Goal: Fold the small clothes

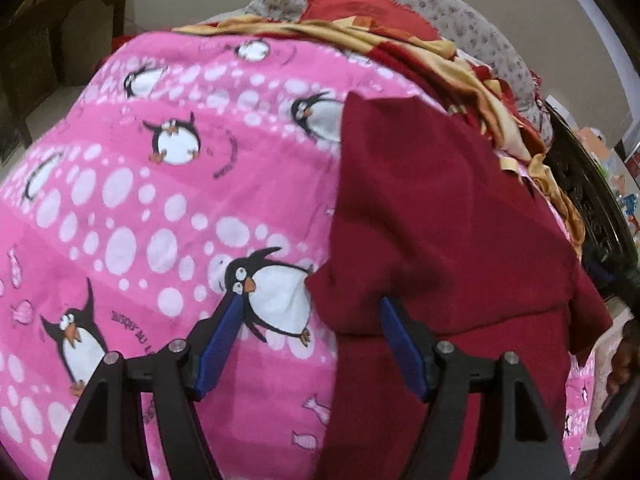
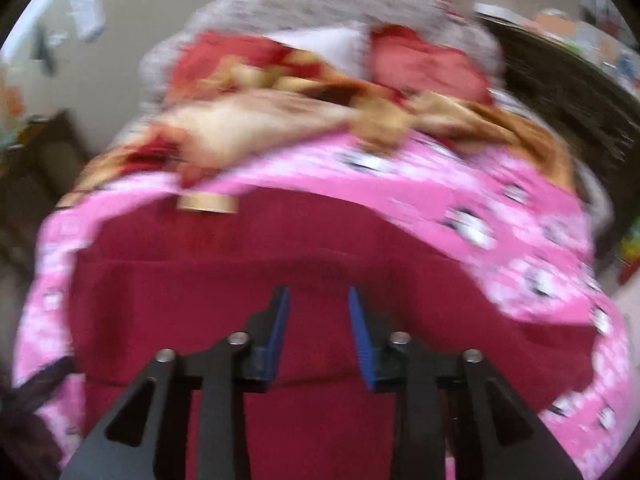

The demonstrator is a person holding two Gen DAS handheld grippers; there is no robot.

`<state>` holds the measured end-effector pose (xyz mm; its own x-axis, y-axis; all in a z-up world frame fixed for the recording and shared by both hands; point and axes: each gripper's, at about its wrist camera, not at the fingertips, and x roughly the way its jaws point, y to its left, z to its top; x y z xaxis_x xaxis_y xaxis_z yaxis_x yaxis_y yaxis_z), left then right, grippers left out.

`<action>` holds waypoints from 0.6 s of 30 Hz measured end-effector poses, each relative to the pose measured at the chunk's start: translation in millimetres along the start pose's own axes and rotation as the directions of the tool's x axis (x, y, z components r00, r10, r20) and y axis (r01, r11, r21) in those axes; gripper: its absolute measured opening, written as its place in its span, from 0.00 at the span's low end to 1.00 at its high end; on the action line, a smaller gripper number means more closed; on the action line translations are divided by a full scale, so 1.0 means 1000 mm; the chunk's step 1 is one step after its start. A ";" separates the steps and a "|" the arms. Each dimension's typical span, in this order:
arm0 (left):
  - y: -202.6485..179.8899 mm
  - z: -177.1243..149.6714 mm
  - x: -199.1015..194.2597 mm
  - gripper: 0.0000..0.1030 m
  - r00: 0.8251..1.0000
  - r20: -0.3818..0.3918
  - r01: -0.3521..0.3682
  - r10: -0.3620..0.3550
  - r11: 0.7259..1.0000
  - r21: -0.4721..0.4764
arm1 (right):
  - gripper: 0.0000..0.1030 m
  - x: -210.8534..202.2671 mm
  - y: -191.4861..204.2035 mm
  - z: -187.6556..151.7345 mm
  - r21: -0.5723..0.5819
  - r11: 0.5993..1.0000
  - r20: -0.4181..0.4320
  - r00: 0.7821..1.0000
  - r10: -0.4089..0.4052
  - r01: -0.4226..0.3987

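A: Left wrist view: a dark red garment [image 1: 448,216] is seen lying on a pink penguin-print sheet [image 1: 160,208] spread over a bed. How is it expected to handle?

B: It is judged soft, light and limp; no stiffness is suggested by the way a flap is draped over the lower part. A hold is best taken at an edge or corner, such as the corner just ahead of the left gripper [image 1: 308,304], where one layer can be pinched without bunching.

A: And the grippers?

B: The left gripper is spread wide, with nothing between its blue pads [image 1: 218,344]; one pad is set over the sheet, the other over the cloth. In the right wrist view, which is blurred, the right gripper [image 2: 318,296] is also parted and empty, poised above the garment [image 2: 320,240].

A: Which way is it laid?

B: Its long axis is seen running away from the left gripper, toward the patterned blanket [image 1: 400,44] heaped beyond. Which end is the neck cannot be told.
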<state>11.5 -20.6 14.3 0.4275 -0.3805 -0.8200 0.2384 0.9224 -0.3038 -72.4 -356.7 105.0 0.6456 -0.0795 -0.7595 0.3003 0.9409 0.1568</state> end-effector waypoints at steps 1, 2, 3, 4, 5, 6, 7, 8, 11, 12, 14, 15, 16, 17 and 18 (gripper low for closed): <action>0.001 0.000 0.000 0.74 1.000 0.008 0.004 -0.004 1.000 -0.003 | 0.54 0.005 0.019 0.006 -0.045 0.995 -0.006 0.996 0.087 -0.088; 0.000 0.000 0.000 0.74 1.000 0.012 0.002 -0.002 1.000 -0.001 | 0.55 0.010 0.034 0.011 -0.077 0.986 -0.017 0.989 0.148 -0.148; 0.000 -0.001 0.000 0.74 1.000 0.013 -0.001 0.001 1.000 0.001 | 0.55 0.018 0.052 0.016 -0.116 0.969 -0.033 0.976 0.215 -0.217; -0.001 -0.001 0.000 0.74 1.000 0.014 -0.003 0.003 1.000 0.003 | 0.56 0.030 0.074 0.021 -0.164 0.945 -0.059 0.959 0.278 -0.284; 0.000 -0.001 0.001 0.75 1.000 0.015 -0.004 0.004 1.000 0.003 | 0.57 0.039 0.090 0.023 -0.202 0.928 -0.079 0.950 0.303 -0.313; 0.000 -0.001 0.001 0.75 1.000 0.015 -0.003 0.003 1.000 0.003 | 0.57 0.052 0.111 0.025 -0.260 0.911 -0.106 0.947 0.303 -0.320; 0.000 -0.002 0.000 0.75 1.000 0.015 -0.001 0.001 1.000 0.004 | 0.57 0.063 0.129 0.026 -0.321 0.895 -0.126 0.951 0.283 -0.309; 0.000 -0.001 0.001 0.75 1.000 0.014 0.002 -0.002 1.000 0.004 | 0.57 0.072 0.142 0.026 -0.367 0.880 -0.139 0.953 0.268 -0.300; 0.001 0.000 0.001 0.75 1.000 0.011 0.011 -0.011 1.000 -0.003 | 0.57 0.099 0.173 0.022 -0.468 0.816 -0.224 0.939 0.263 -0.340; 0.001 0.000 0.001 0.75 1.000 0.013 0.012 -0.012 1.000 -0.004 | 0.57 0.104 0.179 0.020 -0.489 0.804 -0.243 0.938 0.247 -0.339; 0.001 0.000 0.000 0.75 1.000 0.016 0.014 -0.014 1.000 0.000 | 0.49 0.114 0.186 0.013 -0.544 0.784 -0.258 0.948 0.185 -0.301; 0.001 0.001 -0.002 0.75 1.000 0.020 0.017 -0.017 1.000 0.000 | 0.40 0.114 0.185 0.011 -0.558 0.779 -0.251 0.953 0.171 -0.286; 0.002 0.002 -0.005 0.75 0.999 0.027 0.021 -0.021 1.000 -0.005 | 0.28 0.109 0.182 0.012 -0.557 0.782 -0.232 0.956 0.177 -0.280; 0.004 0.003 -0.010 0.75 0.999 0.048 0.026 -0.025 1.000 -0.014 | 0.27 0.100 0.176 0.014 -0.543 0.794 -0.192 0.961 0.201 -0.274; 0.005 0.004 -0.013 0.76 0.998 0.062 0.029 -0.028 0.999 -0.016 | 0.27 0.093 0.169 0.017 -0.520 0.812 -0.152 0.964 0.217 -0.265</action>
<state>10.6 -11.4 25.2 0.4739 -0.4091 -0.7797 0.2362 0.9121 -0.3350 50.5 -210.6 71.3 0.5811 0.1778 -0.7941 -0.2922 0.9563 0.0003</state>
